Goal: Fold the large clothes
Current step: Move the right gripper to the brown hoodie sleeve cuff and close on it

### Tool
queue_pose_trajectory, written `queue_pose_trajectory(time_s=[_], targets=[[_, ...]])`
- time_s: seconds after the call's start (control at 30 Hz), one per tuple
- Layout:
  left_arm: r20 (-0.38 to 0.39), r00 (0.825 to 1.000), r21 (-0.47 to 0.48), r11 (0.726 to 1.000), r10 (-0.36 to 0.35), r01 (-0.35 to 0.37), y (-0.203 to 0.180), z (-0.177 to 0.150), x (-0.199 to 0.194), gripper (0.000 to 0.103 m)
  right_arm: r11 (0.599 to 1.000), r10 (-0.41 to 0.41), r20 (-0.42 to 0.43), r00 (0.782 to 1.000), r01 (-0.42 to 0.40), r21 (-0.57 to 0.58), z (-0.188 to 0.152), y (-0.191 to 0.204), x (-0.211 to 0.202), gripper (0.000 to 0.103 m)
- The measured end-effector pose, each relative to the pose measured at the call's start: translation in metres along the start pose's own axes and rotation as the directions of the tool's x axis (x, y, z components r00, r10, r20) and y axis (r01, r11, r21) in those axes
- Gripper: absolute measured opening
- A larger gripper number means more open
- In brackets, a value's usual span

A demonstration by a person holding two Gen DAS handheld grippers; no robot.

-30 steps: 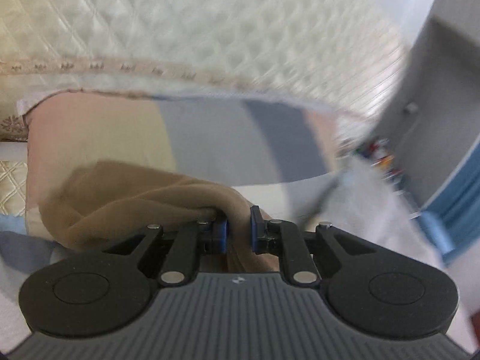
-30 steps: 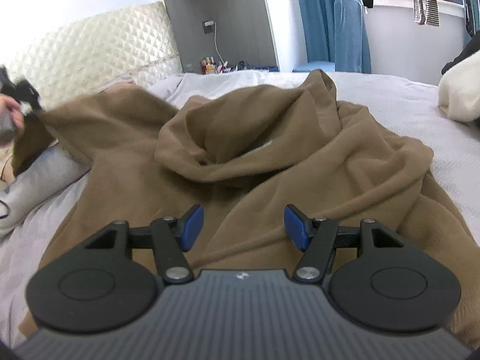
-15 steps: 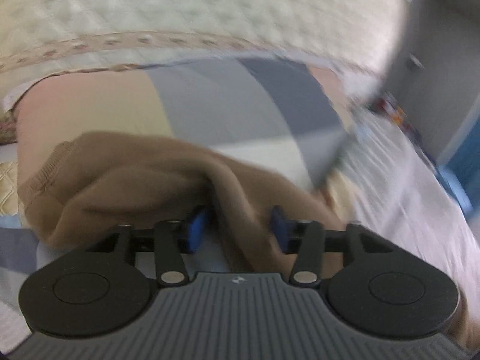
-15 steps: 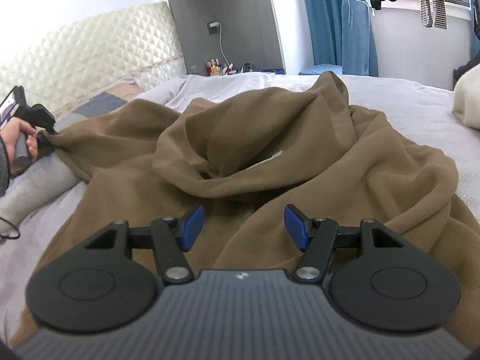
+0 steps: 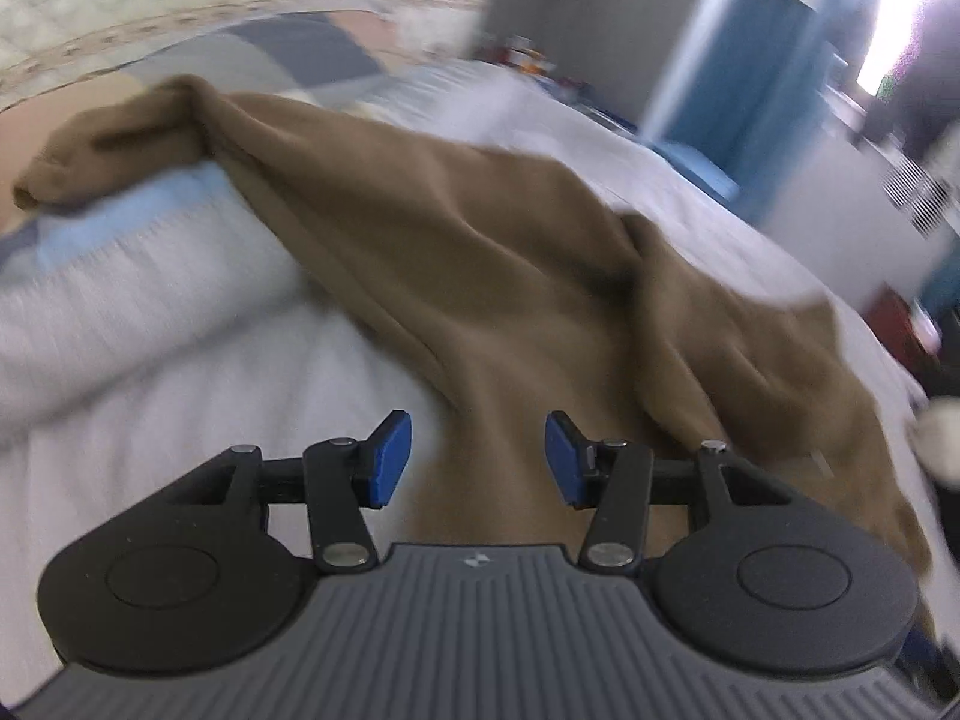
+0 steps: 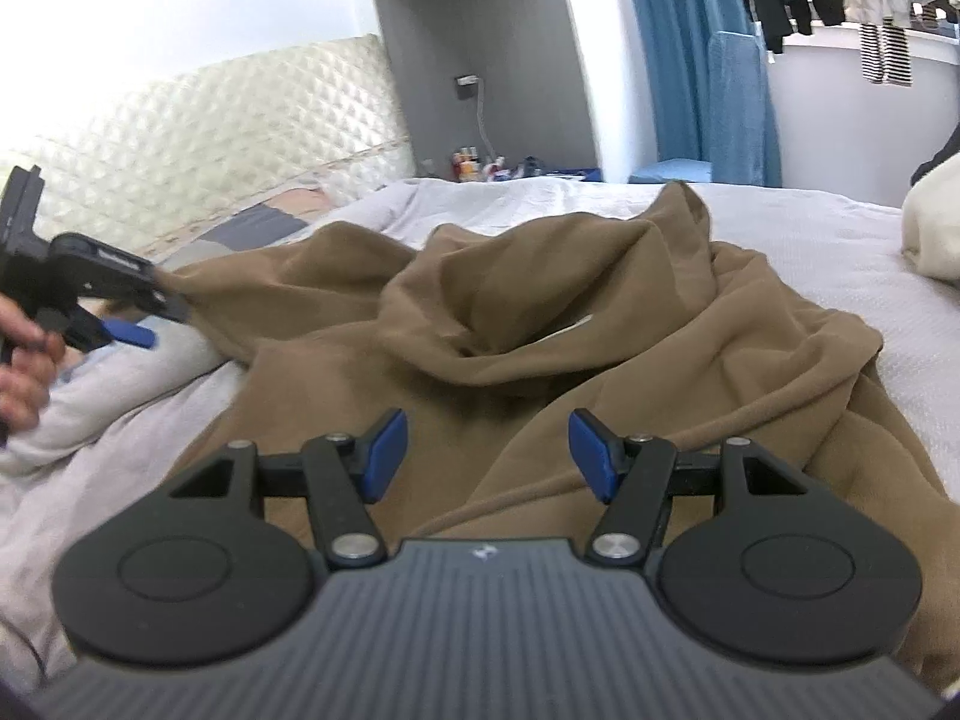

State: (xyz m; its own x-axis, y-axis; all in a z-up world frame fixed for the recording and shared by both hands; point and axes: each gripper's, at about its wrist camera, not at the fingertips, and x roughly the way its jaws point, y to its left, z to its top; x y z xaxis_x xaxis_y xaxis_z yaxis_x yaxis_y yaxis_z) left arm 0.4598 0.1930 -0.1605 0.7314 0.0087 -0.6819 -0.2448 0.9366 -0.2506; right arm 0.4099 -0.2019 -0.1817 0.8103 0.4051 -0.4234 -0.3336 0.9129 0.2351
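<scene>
The left gripper (image 5: pixel 478 459) is standing with its jaws apart, nothing between the pads; they have just been opening. The right gripper (image 6: pixel 487 455) is also hanging apart, holding nothing, above the brown garment (image 6: pixel 540 324), which is lying crumpled on the bed (image 6: pixel 828 240). A small logo is showing on each gripper, but I cannot read it.

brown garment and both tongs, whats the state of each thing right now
brown garment: rumpled, unfolded, spread on the bed
sleeve: stretched onto the pillow, released
left tongs: open, empty, jaws just opened
right tongs: open, empty, above the garment
bed: covered by a grey sheet
</scene>
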Motion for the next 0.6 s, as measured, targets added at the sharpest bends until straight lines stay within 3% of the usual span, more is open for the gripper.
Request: queue_pose_trajectory(time_s=[0.3,0.47,0.6], targets=[[0.036,0.992,0.175,0.978,-0.122,0.114,-0.068,-0.104,-0.067,0.055,0.996,0.084,-0.084,0.993,-0.084,0.008,-0.015,0.014,-0.038,0.063],[-0.008,0.990,0.140,0.980,-0.144,0.144,-0.060,-0.142,-0.066,0.055,0.988,0.145,-0.130,0.981,-0.150,-0.030,-0.027,0.025,-0.060,0.063],[-0.049,0.987,0.111,0.981,-0.152,0.157,-0.042,-0.143,-0.049,0.049,0.984,0.147,-0.167,0.975,-0.162,-0.077,-0.030,0.040,-0.057,0.063]])
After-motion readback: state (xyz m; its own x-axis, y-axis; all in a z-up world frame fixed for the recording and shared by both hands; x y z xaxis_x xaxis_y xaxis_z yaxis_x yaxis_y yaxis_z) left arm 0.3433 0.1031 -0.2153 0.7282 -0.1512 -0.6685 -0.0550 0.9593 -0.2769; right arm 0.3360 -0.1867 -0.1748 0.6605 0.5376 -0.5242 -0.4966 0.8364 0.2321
